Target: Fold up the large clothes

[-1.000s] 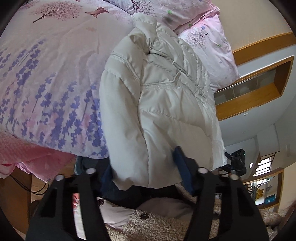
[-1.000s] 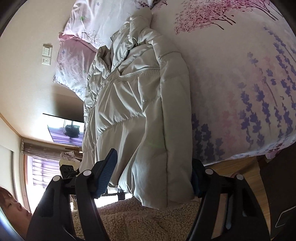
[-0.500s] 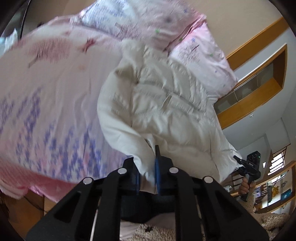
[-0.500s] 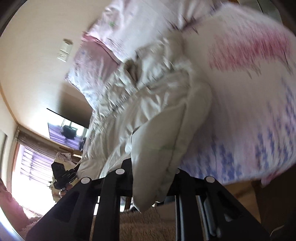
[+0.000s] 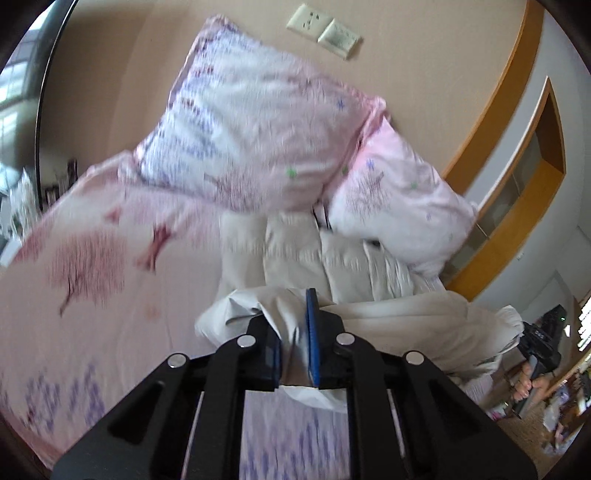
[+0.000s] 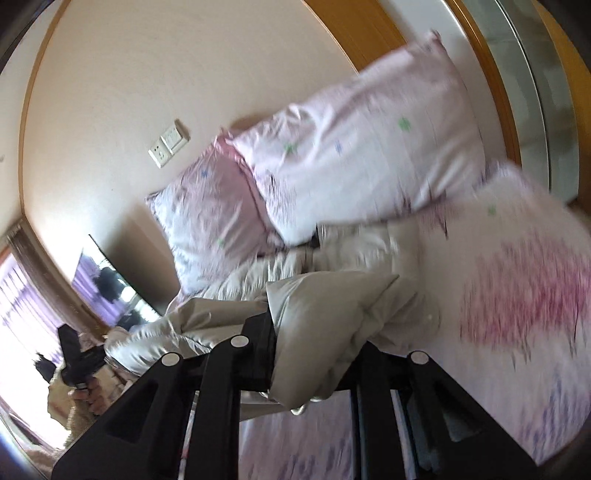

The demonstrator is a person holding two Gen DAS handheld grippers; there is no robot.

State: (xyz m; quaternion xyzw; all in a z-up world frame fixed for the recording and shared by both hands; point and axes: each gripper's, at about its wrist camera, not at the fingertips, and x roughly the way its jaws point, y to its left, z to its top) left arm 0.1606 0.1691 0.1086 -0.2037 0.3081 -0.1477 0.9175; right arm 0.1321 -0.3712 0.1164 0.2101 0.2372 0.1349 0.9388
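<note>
A cream puffer jacket (image 5: 314, 254) lies on the bed with its collar end under the pillows. Its near hem is raised off the bedspread. My left gripper (image 5: 295, 343) is shut on one corner of that hem, the fabric pinched between the blue pads (image 5: 313, 339). In the right wrist view the jacket (image 6: 332, 258) shows the same lifted edge, and my right gripper (image 6: 314, 350) is shut on a thick fold of hem that bulges over its fingers. The right gripper (image 5: 543, 343) also shows at the far right of the left wrist view, in a hand.
Two pink floral pillows (image 5: 258, 129) lean on the beige wall at the head of the bed. The floral bedspread (image 5: 92, 266) stretches left of the jacket. A wall socket plate (image 5: 325, 26) sits above. Wooden trim (image 5: 495, 110) runs at right; a window (image 6: 22, 295) lies beyond the bed's left side.
Both grippers shut on the jacket's near hem, then rose and tipped toward the pillows, lifting the hem off the bed edge. The jacket's lower half now hangs raised between them.
</note>
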